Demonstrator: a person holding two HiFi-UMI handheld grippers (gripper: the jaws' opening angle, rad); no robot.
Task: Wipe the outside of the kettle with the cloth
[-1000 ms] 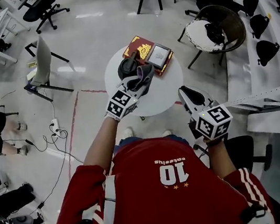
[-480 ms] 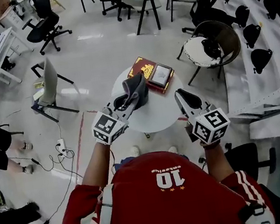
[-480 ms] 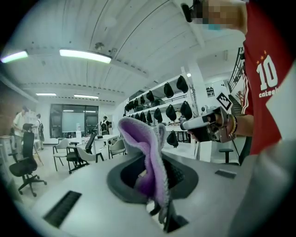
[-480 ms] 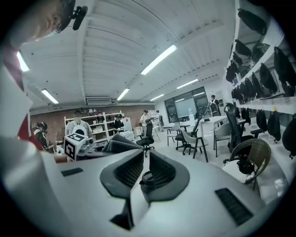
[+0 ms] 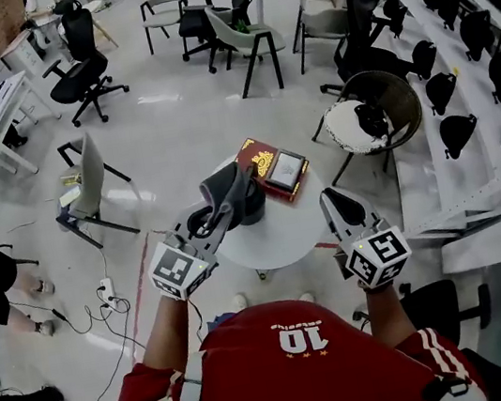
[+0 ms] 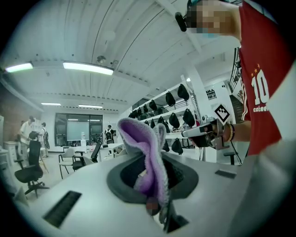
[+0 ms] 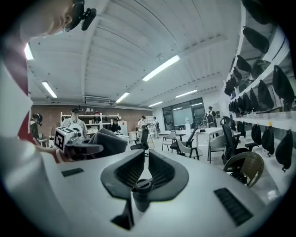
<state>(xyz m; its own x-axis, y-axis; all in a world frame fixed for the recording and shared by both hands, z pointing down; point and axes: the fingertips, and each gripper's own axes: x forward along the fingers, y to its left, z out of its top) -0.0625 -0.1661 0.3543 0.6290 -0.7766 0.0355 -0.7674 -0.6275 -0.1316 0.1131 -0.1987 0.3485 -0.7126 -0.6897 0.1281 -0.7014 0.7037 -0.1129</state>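
A: Which step is in hand?
B: Wiping, by the pose. The left gripper (image 5: 218, 219) pinches the grey-purple cloth (image 5: 229, 187) upright between its jaws. The cloth hangs right over the dark kettle (image 5: 250, 208), which is on the round white table (image 5: 280, 233). Whether the cloth touches the kettle can't be told.
A: And the right gripper (image 5: 336, 209)?
B: Its jaws are pressed nearly together on nothing. It sits at the table's right edge, apart from the kettle.
A: What does the next move call for?
B: Probably pressing the cloth to the kettle's side and sweeping round it. The right gripper may need to steady the kettle on that smooth top.
A: The room?
B: A red box (image 5: 261, 158) lies just behind the kettle. The floor (image 5: 171, 122) is pale and glossy, with office chairs (image 5: 246, 33) scattered about and a wicker chair (image 5: 378, 111) to the right.
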